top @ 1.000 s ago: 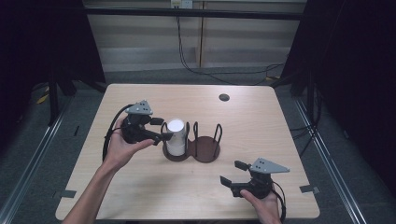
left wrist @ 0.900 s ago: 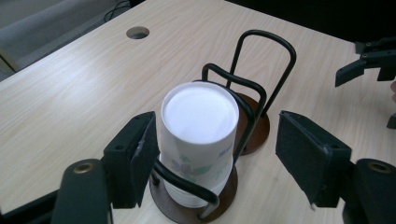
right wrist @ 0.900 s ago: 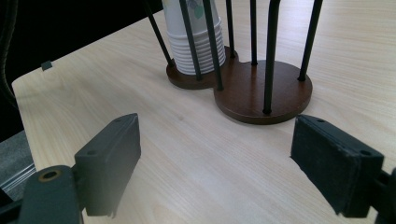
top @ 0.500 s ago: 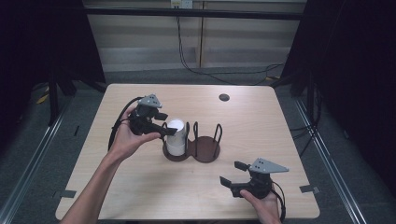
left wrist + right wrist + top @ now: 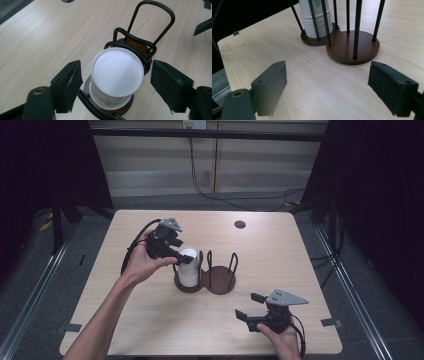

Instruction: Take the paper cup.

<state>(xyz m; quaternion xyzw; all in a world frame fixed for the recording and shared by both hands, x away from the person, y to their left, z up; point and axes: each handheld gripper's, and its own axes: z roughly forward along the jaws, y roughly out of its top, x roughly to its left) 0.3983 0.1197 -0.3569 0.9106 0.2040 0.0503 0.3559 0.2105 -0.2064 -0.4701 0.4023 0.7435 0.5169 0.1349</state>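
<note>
Left gripper view: matte black left tool (image 5: 113,86) newly spread around smooth white paper cups (image 5: 117,75) in wire-looped wooden holder (image 5: 140,45).

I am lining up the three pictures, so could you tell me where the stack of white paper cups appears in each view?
High view: stack of white cups left of centre, in the holder's left ring.
Left gripper view: centre, seen from above.
Right gripper view: top, left of centre.
Shared landmark: the dark wire cup holder.

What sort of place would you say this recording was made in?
Probably a lab or studio recording bay: a bare wooden table ringed by black curtains, tape marks on the grey floor, and loose cables along the back wall.
</note>
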